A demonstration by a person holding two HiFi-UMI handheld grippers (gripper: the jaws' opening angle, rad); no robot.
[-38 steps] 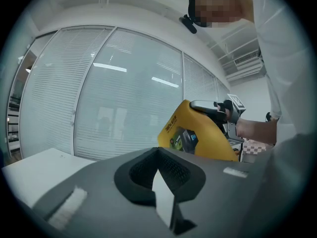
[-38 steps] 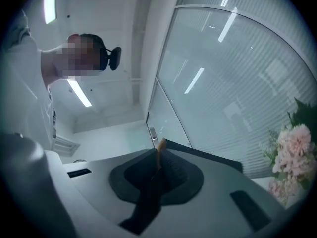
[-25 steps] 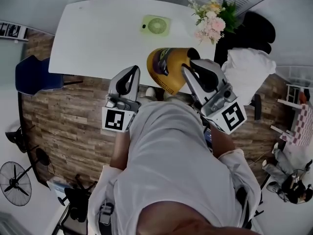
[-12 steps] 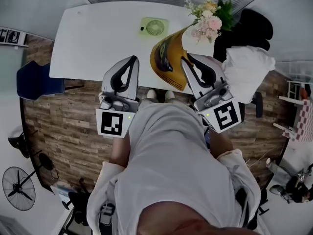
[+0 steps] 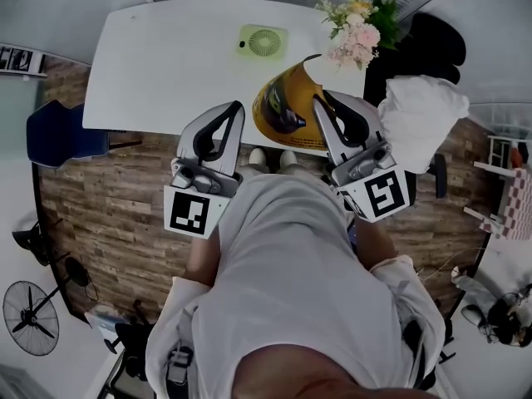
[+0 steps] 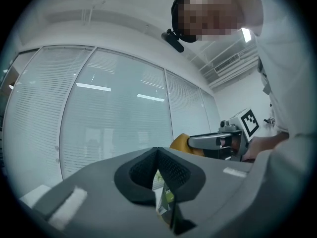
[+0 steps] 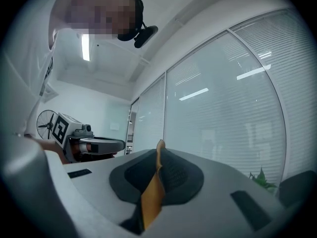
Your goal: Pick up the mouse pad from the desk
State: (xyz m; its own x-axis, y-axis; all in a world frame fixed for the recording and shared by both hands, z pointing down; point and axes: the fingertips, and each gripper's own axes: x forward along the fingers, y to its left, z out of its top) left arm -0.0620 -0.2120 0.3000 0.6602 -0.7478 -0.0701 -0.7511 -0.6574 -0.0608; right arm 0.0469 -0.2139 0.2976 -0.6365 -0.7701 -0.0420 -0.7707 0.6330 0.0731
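Right gripper (image 7: 158, 156) clenched on edge of yellow mouse pad (image 5: 287, 110). Pad curled, held up at near edge of white desk (image 5: 166, 65). Left gripper (image 6: 157, 156) jaws together, empty, just beside pad.

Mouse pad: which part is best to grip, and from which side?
Probably its thin rim, pinched edge-on from the person's side: the mouse pad is a floppy sheet, curling where the right hand-held gripper clamps it.
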